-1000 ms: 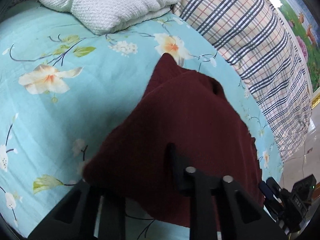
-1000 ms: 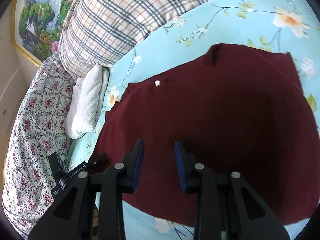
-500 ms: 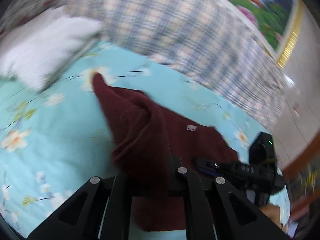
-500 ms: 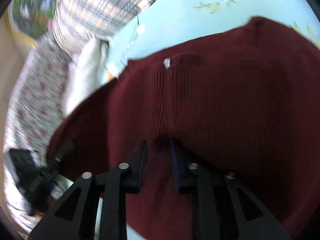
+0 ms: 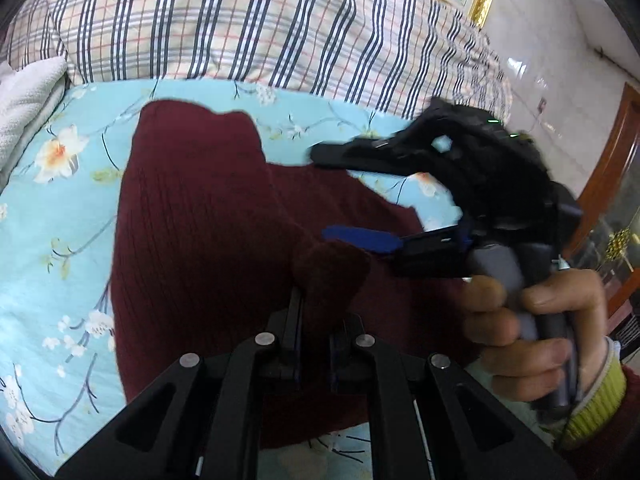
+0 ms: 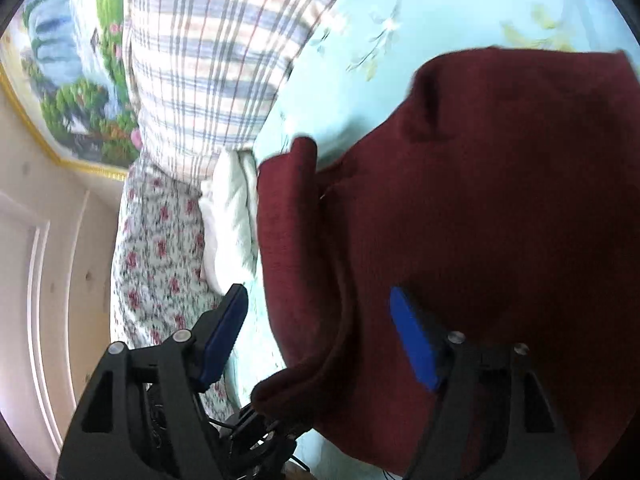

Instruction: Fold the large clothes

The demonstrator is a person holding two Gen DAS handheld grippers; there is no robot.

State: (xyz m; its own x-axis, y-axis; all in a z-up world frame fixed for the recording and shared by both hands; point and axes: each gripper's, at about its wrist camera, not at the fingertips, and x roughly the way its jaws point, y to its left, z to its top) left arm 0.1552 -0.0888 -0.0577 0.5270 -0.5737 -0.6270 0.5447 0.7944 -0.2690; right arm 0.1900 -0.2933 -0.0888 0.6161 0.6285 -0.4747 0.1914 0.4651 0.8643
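On the bed's floral sheet [image 5: 48, 208], below the checked pillow [image 5: 248, 20], lies the dark red sweater [image 5: 192, 216], partly doubled over itself. The left tongs [image 5: 314, 344] are pressed together on a bunched corner of the knit, which stands up as a small hump just in front of them. The right tongs [image 6: 320, 340] are spread wide, their blue pads [image 6: 412, 340] clear of the cloth, with a folded edge of the sweater lying loose between them; in the left view the same tool [image 5: 440, 208] hovers over the sweater's side away from the white folded towel [image 5: 28, 100], held by the person's right hand [image 5: 532, 320].

The step in hand appears to be carrying a fold across. To do it well, the left tongs should keep their pinch firm and low so the knit does not slip. The right tongs would best close on the loose edge level with the left grip, so both corners travel together and the crease lands straight rather than skewed toward the pillow. Thick knit will likely sag between the grips, so light tension should help.
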